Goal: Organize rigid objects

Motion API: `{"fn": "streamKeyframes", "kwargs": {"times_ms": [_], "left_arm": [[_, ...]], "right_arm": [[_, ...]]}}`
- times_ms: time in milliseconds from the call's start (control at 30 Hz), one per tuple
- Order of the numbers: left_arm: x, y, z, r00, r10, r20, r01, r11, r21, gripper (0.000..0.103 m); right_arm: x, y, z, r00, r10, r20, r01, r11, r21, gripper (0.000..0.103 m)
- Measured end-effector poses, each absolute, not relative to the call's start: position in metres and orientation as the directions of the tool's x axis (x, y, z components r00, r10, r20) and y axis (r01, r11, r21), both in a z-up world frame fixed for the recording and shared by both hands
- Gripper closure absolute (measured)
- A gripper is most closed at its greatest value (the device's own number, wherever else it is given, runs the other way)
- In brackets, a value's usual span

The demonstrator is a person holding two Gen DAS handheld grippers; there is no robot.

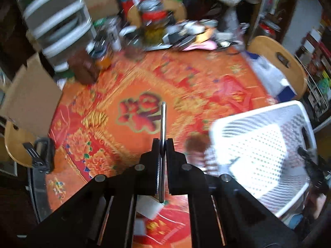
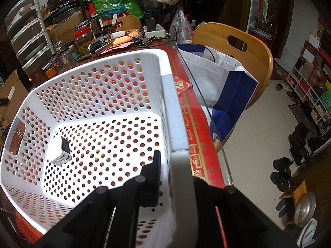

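My left gripper (image 1: pixel 163 144) is shut on a thin shiny metal bar (image 1: pixel 163 119), seen edge-on, which sticks out ahead of the fingers above the red patterned tablecloth (image 1: pixel 128 95). This view is motion-blurred. The white perforated basket (image 1: pixel 258 144) stands to the right of it. In the right wrist view my right gripper (image 2: pixel 171 163) is shut on the right rim of the basket (image 2: pixel 169 107); one finger (image 2: pixel 155 165) is inside and the other is hidden behind the wall. A small white charger cube (image 2: pixel 62 153) lies on the basket floor.
Jars, cables and bags crowd the table's far side (image 2: pixel 107 37). A drawer tower (image 1: pixel 55 20) and cardboard (image 1: pixel 31 95) stand at the left. A wooden chair (image 2: pixel 238 41) with a blue-and-white bag (image 2: pixel 223 78) is beside the table's glass edge. A blurred brown thing (image 1: pixel 196 144) lies by the basket.
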State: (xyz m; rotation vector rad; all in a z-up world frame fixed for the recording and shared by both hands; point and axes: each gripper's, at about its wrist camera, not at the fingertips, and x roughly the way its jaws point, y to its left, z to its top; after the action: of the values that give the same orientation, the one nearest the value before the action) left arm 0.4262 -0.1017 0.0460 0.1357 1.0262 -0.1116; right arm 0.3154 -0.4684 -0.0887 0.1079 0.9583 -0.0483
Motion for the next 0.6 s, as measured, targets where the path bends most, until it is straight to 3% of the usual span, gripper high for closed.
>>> {"fn": "streamKeyframes", "kwargs": {"times_ms": [233, 600], "left_arm": [[0.39, -0.21, 0.064, 0.513, -0.023, -0.858, 0.287, 0.947, 0.147, 0.098], [0.433, -0.277, -0.073, 0.265, 0.189, -0.946, 0.329, 0.904, 0.273, 0.098]], "right_arm": [[0.315, -0.467, -0.088, 0.577, 0.009, -0.816, 0.091, 0.993, 0.075, 0.094], [0.314, -0.467, -0.088, 0.58, 0.012, -0.815, 0.088, 0.993, 0.077, 0.094]]}}
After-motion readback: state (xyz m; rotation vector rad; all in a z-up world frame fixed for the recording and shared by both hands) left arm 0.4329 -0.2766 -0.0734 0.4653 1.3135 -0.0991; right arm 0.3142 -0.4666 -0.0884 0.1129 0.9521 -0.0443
